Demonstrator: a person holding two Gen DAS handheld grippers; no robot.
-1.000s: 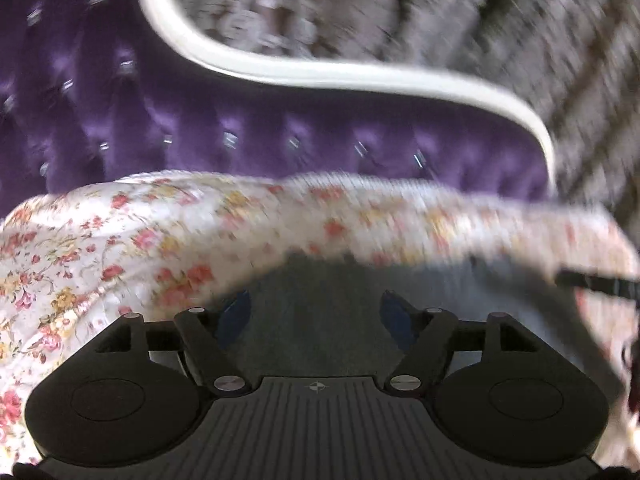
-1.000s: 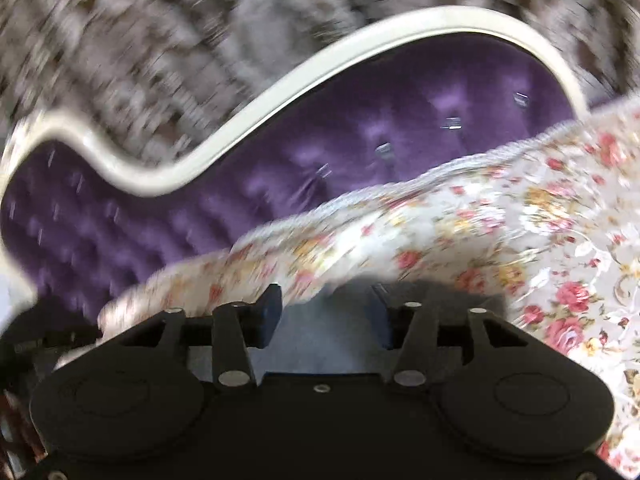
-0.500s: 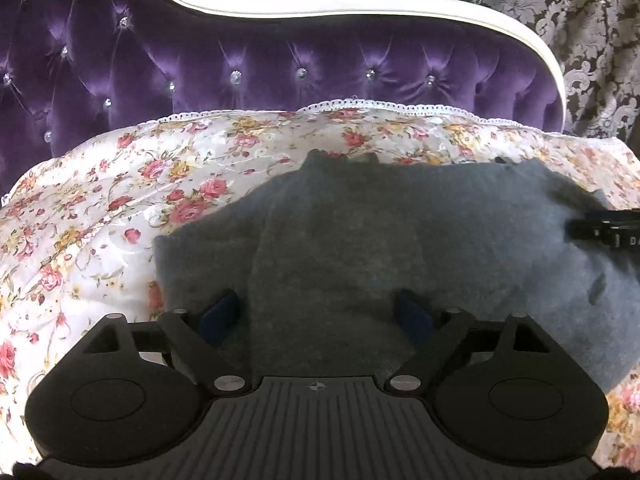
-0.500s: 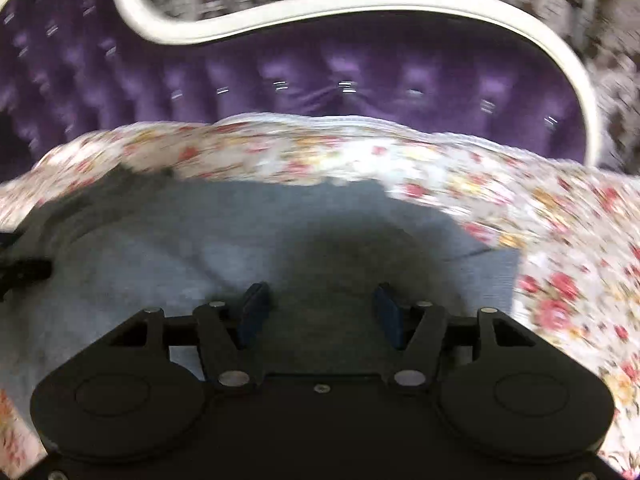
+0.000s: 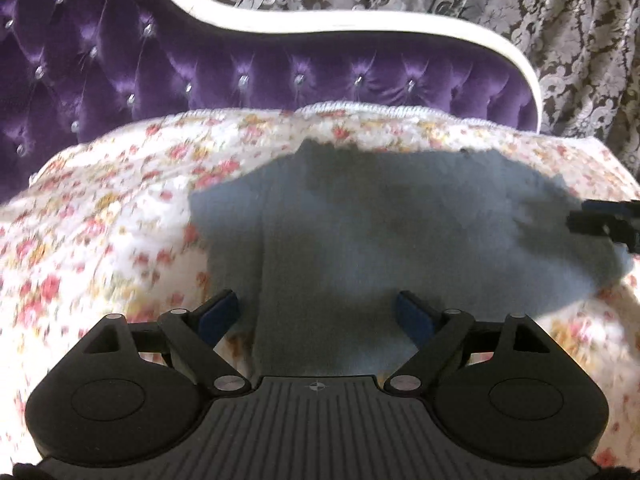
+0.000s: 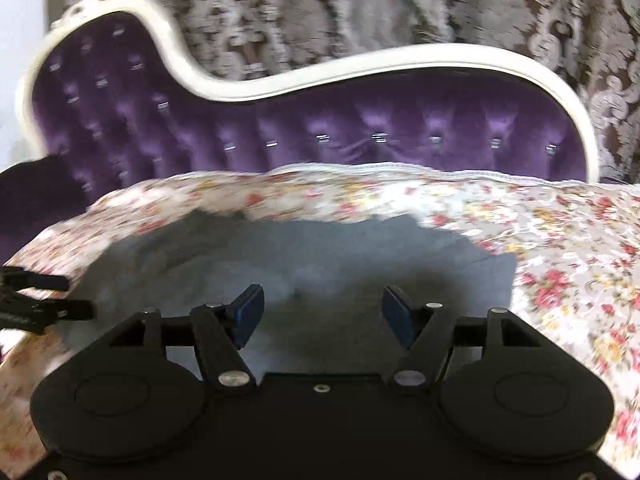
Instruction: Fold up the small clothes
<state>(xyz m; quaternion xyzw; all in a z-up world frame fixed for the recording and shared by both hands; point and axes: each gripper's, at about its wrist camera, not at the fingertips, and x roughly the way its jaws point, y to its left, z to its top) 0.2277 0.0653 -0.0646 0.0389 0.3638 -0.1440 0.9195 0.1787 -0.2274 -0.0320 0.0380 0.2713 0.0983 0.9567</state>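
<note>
Nearest, L view: left gripper (image 5: 316, 316) w/ blue pads (image 5: 218, 314) wide apart, nothing pinched; gray garment (image 5: 360, 240) lying flat under and between them, not gripped. Wider than 1 s ago, when pads sat closer w/ gray cloth bunched up between; about same spread as half a sec ago.

R view: right gripper (image 6: 322, 316) jaws opening, pads (image 6: 250, 312) apart, gray garment (image 6: 300, 264) below the gap, no pinch on it. Visibly wider than half a sec ago and 1 s ago.

Mid: garment spread flat on floral bedspread (image 5: 100, 208), one folded flap edge running down left of center in L view. 1 s ago mostly hidden, just a dark bunch at the jaws; now whole outline visible. In L view, tip of right gripper pokes in at right edge, over garment's far corner; in R view, left gripper tip at left edge, beside garment's edge. Both views blurred on the bedspread.

Far: lace trim of bedspread, then purple tufted headboard (image 5: 280, 72) w/ white frame (image 5: 360, 26), then patterned curtain (image 5: 580, 40). R view far less tilted than 1 s ago, headboard now close to level. L view headboard sharp now, smeared 1 s ago.
</note>
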